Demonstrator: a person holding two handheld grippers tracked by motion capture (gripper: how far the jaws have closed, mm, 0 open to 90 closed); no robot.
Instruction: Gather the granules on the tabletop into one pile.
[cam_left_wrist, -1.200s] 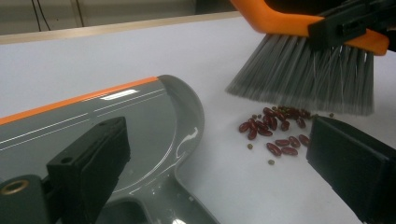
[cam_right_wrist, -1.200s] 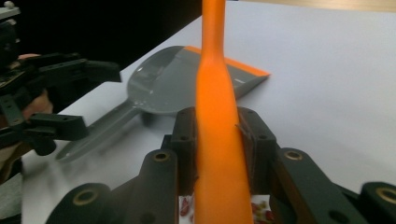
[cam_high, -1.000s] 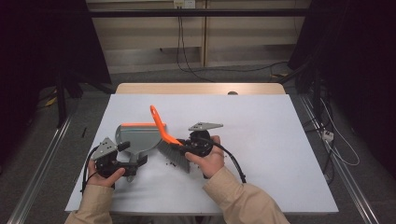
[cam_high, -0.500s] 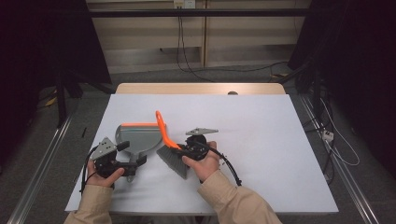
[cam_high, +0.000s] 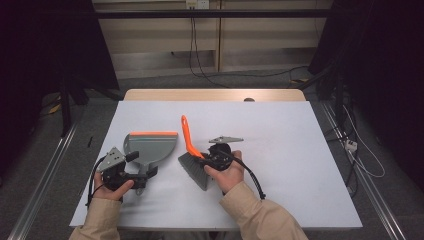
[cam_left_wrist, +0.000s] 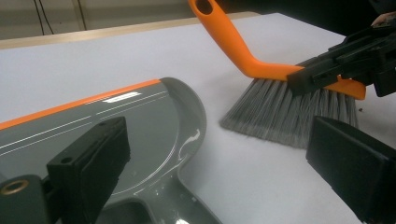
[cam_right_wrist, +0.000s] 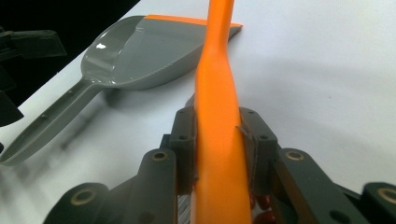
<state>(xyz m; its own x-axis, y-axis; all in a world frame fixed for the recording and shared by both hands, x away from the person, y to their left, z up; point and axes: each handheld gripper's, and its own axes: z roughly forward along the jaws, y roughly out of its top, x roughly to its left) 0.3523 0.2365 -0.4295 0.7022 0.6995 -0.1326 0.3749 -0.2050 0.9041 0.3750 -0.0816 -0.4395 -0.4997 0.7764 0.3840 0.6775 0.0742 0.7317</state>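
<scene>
I had the right gripper (cam_high: 216, 156) clamped on the brush (cam_right_wrist: 215, 107), left gripper (cam_high: 142, 172) wide over the dustpan (cam_high: 150, 147) handle; next was closing on it.

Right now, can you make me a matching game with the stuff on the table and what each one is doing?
Things:
1. brush
2. dustpan
3. left gripper
4. right gripper

States:
A. lying flat on the white table, orange strip along its far edge
B. jaws open, on either side of the grey handle
C. held with its bristles down on the table and its orange handle pointing up and away
D. jaws shut on an orange handle

Pairs: 1-C, 2-A, 3-B, 4-D
</scene>
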